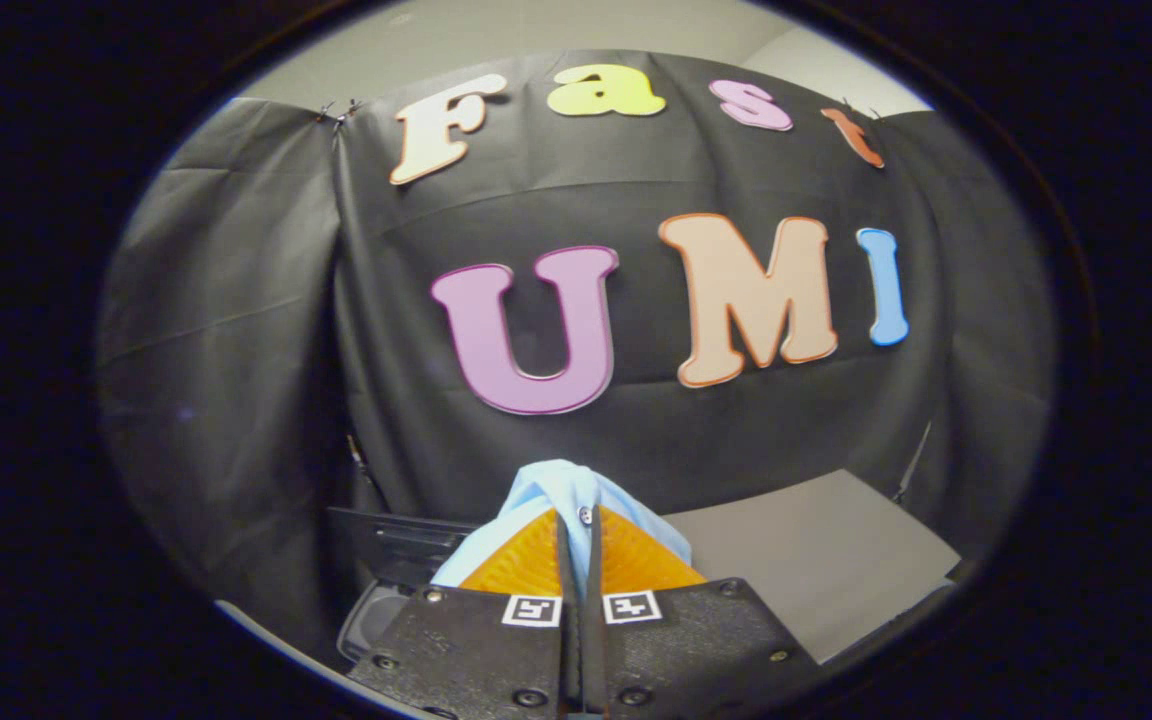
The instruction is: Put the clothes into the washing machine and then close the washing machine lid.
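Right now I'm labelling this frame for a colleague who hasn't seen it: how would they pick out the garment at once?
Start at the black cloth wall of the booth and drop to the gripper, whose jaws are pressed together. The light blue garment is pinched between them, bunching up above and beside the fingertips. It is the only soft, pale blue thing, set against the grey board and the dark washing machine.

Washing machine (391,560) mostly behind hand-held gripper (579,540)
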### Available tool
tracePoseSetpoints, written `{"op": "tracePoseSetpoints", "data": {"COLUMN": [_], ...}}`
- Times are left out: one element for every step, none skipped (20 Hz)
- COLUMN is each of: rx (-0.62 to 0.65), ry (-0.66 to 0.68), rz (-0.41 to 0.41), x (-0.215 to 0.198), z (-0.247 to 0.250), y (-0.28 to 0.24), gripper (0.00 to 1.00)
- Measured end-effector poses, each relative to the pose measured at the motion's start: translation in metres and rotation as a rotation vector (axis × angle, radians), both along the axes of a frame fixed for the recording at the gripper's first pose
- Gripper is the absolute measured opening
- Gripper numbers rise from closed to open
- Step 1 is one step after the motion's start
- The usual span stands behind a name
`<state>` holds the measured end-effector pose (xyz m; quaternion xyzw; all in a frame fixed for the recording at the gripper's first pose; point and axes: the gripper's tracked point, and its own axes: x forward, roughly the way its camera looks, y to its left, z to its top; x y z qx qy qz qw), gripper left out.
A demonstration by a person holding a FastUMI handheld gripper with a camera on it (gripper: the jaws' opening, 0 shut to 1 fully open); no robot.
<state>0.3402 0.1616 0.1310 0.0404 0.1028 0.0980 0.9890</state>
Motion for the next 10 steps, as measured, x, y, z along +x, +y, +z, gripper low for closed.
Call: {"op": "tracePoseSetpoints", "data": {"rx": [0.011, 0.017, 0.026, 0.032, 0.042, 0.054, 0.063, 0.066, 0.057, 0.040], "ry": [0.002, 0.008, 0.020, 0.036, 0.051, 0.072, 0.089, 0.100, 0.107, 0.115], "rz": [0.024, 0.048, 0.074, 0.101, 0.127, 0.153, 0.174, 0.196, 0.214, 0.227], "x": [-0.001, -0.002, -0.005, -0.005, -0.005, -0.006, -0.009, -0.012, -0.012, -0.013], "z": [-0.002, -0.005, -0.010, -0.018, -0.025, -0.036, -0.045, -0.055, -0.065, -0.076], "y": [0.017, 0.036, 0.054, 0.071, 0.088, 0.104, 0.119, 0.136, 0.148, 0.157], "gripper": [0.01, 0.01, 0.01, 0.01, 0.01, 0.01, 0.01, 0.01, 0.01, 0.01]}}
